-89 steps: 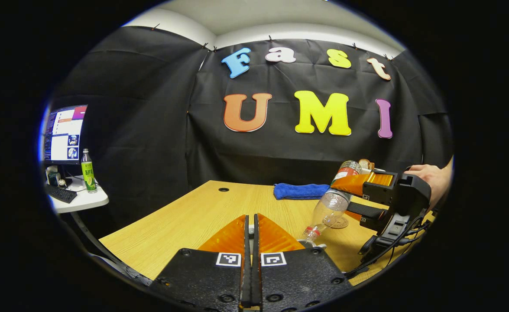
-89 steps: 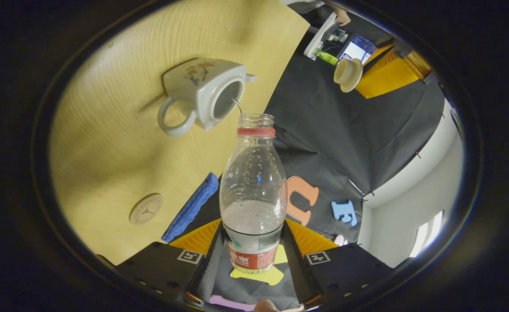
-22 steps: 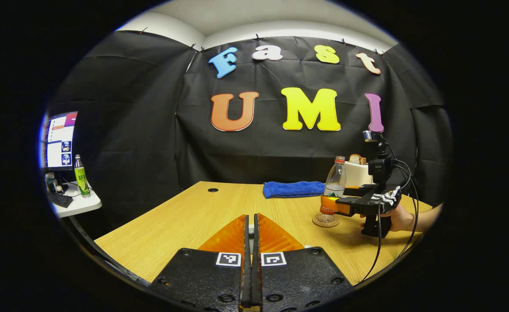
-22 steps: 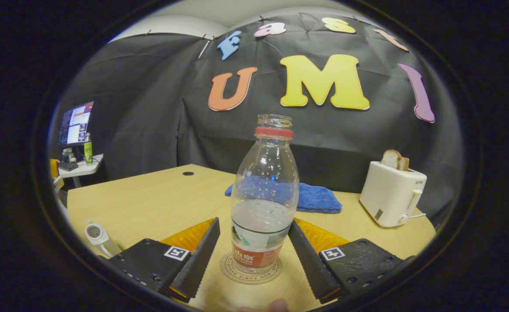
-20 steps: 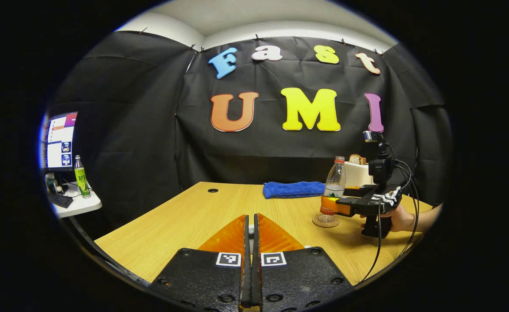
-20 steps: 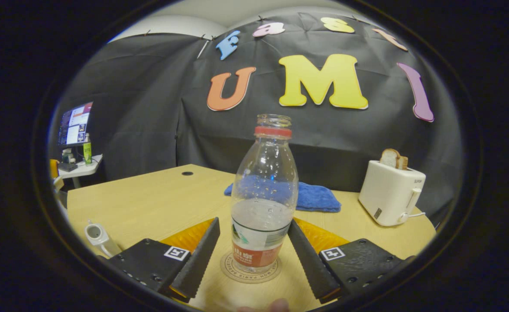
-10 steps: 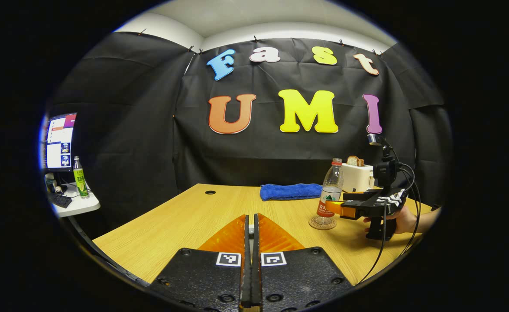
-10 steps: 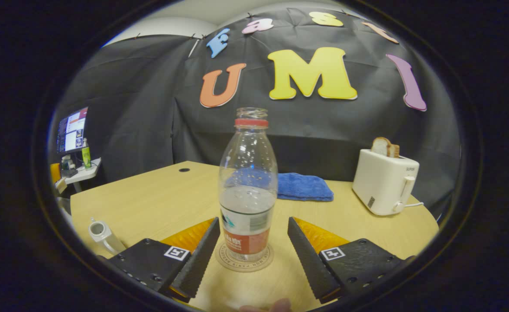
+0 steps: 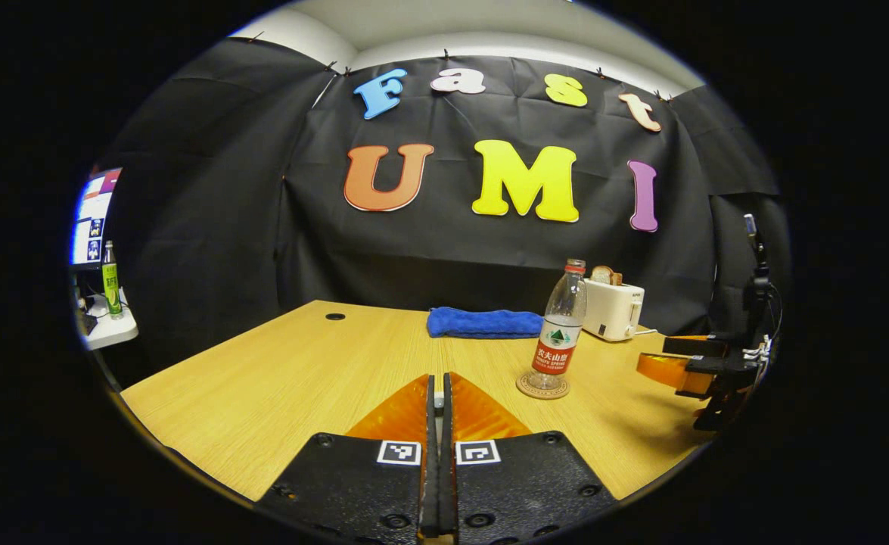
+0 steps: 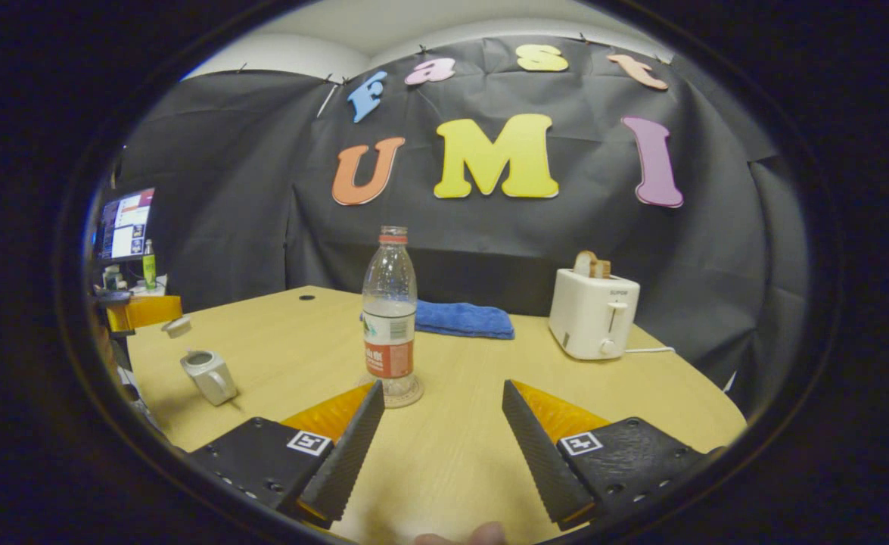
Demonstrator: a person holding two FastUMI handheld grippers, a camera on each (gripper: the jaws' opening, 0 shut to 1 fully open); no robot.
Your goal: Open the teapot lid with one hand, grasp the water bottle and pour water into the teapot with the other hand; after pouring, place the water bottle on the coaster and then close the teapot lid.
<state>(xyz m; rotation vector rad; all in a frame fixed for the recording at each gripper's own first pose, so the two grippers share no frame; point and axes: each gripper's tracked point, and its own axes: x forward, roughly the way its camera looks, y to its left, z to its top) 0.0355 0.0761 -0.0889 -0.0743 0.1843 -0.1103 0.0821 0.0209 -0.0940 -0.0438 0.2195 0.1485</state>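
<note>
The clear water bottle [image 10: 389,318] with a red label stands upright and uncapped on the round coaster [image 10: 401,399]. My right gripper [image 10: 440,412] is open, drawn back from the bottle with nothing between its fingers. The white teapot [image 10: 206,375] sits lidless near the table's left edge. Above it my left gripper [image 10: 158,316] holds the lid [image 10: 177,325]. In the left gripper view my left gripper [image 9: 438,390] is shut, the bottle [image 9: 557,333] stands on the coaster [image 9: 542,388], and the right gripper [image 9: 667,359] hangs open to its right.
A white toaster [image 10: 594,314] with bread in it stands at the back right, a folded blue cloth [image 10: 463,319] behind the bottle. Off the table's left side are a monitor [image 10: 125,223] and a small side table [image 9: 107,333] with a green bottle.
The bottle went from tilted over the teapot to upright on the coaster. The open right gripper has pulled back away from it. The left gripper stays shut and has turned slightly.
</note>
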